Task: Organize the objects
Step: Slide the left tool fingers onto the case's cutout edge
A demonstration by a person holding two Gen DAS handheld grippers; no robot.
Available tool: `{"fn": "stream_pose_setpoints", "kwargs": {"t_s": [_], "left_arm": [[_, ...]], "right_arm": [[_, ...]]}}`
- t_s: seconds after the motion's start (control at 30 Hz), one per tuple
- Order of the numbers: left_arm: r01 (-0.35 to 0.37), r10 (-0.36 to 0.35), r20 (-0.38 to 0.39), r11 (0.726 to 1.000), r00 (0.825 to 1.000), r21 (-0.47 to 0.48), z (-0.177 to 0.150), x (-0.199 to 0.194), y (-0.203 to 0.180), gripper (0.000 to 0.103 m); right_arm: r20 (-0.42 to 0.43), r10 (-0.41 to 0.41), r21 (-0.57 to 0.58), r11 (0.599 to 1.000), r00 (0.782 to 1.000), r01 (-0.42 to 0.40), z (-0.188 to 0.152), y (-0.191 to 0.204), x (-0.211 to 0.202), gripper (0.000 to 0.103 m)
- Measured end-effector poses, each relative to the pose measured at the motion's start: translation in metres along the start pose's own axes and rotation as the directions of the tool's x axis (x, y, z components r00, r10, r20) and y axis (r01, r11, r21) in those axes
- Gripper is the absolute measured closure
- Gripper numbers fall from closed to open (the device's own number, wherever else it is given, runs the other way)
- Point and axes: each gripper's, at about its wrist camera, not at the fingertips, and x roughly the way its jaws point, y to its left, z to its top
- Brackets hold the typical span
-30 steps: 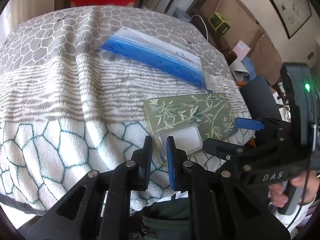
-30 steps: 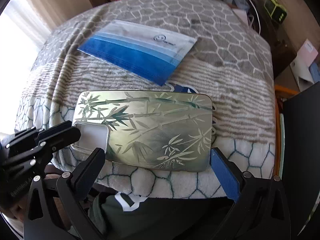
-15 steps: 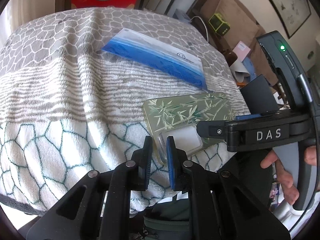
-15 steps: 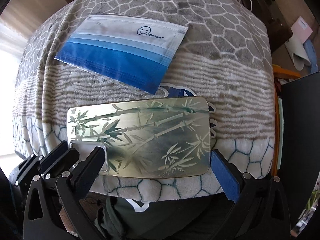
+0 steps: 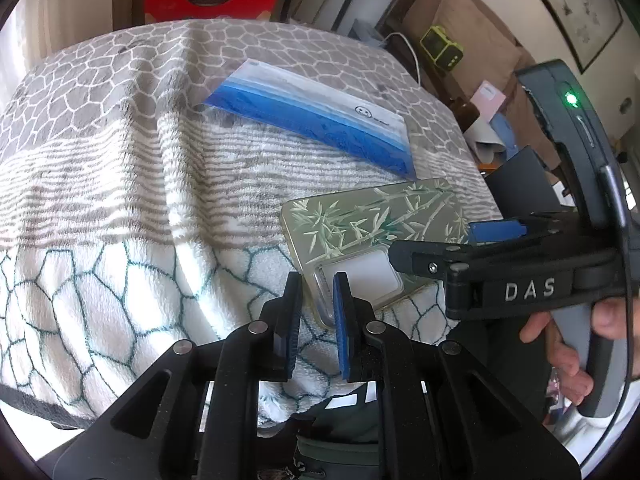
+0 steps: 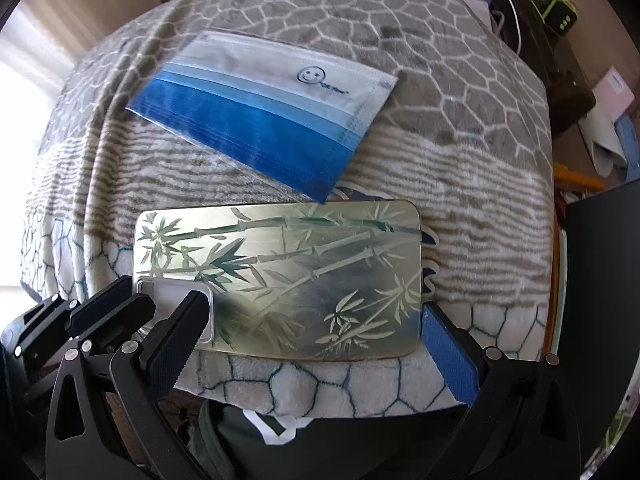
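Cluttered room: a red box at the back, shelves and a small green device off to one side. In front, a tabletop draped in a fleece blanket [image 6: 460, 168], grey honeycomb pattern fading to white near the front edge.

Phone case [image 6: 280, 280], bamboo print, lies flat near the blanket's front edge. Long axis runs side to side in the right wrist view, camera cut-out at the left end. Behind it, a packet of blue face masks [image 6: 264, 120], set at a slant; its near corner reaches the case's far edge, though whether it touches I cannot tell.

Right tongs [image 6: 316, 346]: spread wide, one finger at each short end of the case, pads not visibly pressing. They straddle the long axis, pointing steeply down from the front edge.

Left tongs [image 5: 316, 320]: nearly together, a narrow gap between the pads. They sit at the cut-out end of the case; the corner edge appears in that gap, but actual contact is unclear.

Judgement: the right hand is squared to the case's length, so closing along that axis looks like the coming grip.
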Motion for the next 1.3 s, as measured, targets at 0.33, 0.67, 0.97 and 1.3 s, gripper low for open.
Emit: {"fn": "stream_pose_setpoints", "kwargs": {"t_s": [0.33, 0.67, 0.97, 1.3], "left_arm": [[0.005, -0.005, 0.061, 1.000, 0.998, 0.009, -0.007, -0.008, -0.004, 0.090], [-0.049, 0.041, 0.115, 0.997, 0.993, 0.064, -0.003, -0.014, -0.010, 0.090], [-0.113, 0.108, 0.078, 0.991, 0.991, 0.072, -0.007, 0.002, -0.025, 0.063], [-0.272, 0.260, 0.099, 0.954, 0.960, 0.124, -0.006, 0.014, -0.048, 0.055]], "right_arm": [[0.274, 0.014, -0.016, 1.000, 0.962, -0.010, -0.054, -0.005, -0.024, 0.000], [0.358, 0.175, 0.011, 0.981, 0.917, -0.191, -0.049, -0.018, -0.015, 0.013], [0.405, 0.280, -0.017, 0.954, 0.870, -0.299, -0.063, -0.033, -0.016, 0.022], [0.482, 0.234, -0.147, 0.972, 0.844, -0.186, -0.079, -0.020, -0.012, 0.021]]}}
